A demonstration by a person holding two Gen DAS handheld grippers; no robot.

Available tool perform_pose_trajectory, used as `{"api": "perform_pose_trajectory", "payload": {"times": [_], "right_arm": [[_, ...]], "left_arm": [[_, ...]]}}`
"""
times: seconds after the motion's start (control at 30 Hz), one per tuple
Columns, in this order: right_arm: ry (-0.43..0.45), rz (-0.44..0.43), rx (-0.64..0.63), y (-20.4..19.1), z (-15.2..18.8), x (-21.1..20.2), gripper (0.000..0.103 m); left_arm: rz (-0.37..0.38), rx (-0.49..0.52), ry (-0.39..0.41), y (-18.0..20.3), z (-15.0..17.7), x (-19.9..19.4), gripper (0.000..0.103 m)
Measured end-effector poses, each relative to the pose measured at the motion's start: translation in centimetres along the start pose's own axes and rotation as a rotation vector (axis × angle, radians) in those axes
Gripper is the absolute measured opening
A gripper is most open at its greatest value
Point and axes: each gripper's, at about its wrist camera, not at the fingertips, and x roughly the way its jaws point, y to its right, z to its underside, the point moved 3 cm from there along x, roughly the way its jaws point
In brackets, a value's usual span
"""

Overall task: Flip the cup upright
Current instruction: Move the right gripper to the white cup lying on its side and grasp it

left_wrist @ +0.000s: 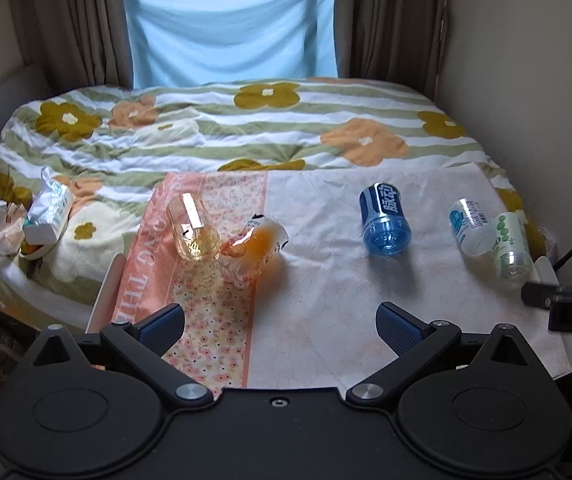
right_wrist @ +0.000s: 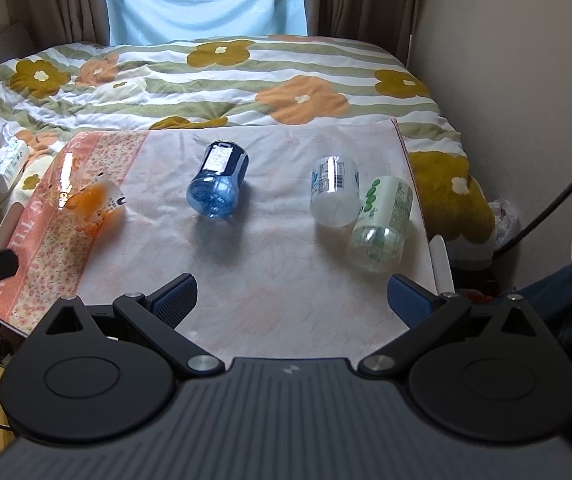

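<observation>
- The left hand-held gripper point(left_wrist: 279, 326) is wide open with nothing between its blue pads, held over the near edge of the patterned cloth point(left_wrist: 326, 320) that covers a board on the bed.
- The right hand-held gripper point(right_wrist: 292, 298) is likewise spread wide and holds nothing, above the cloth's near edge toward the right corner.
- Bare cloth lies between both grippers and the cups, which leaves open room in front.
- Five cups lie on their sides. The clear cup point(left_wrist: 193, 226) and the orange cup point(left_wrist: 255, 246) touch each other on the cloth's pink left strip.
- The blue cup point(left_wrist: 385, 220) lies alone mid-cloth, well apart from the others.
- The white cup point(right_wrist: 334, 190) and the green-dotted cup point(right_wrist: 382, 224) touch near the right edge; the green one is close to the cloth's right border.
- Only the left view shows the clear cup plainly; in the right view it is little more than a glint.
- A tissue pack point(left_wrist: 49, 212) sits on the flowered quilt point(left_wrist: 286, 128) left of the cloth.
- Curtains point(left_wrist: 390, 20) hang beyond the bed.
</observation>
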Motion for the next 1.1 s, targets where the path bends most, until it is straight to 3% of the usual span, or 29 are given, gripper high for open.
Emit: {"api": "perform_pose_trajectory", "payload": {"times": [0.7,1.1], "right_arm": [[-0.111,-0.121,-0.025,6.7,-9.9,16.7,0.103],[-0.193,-0.133,-0.054,7.4,-10.6,22.3,0.1]], "left_arm": [[-0.071,-0.044,-0.136,3.6,0.6,6.7,0.103],[-0.089,-0.079,-0.177,4.9,0.4,9.1,0.103]]}}
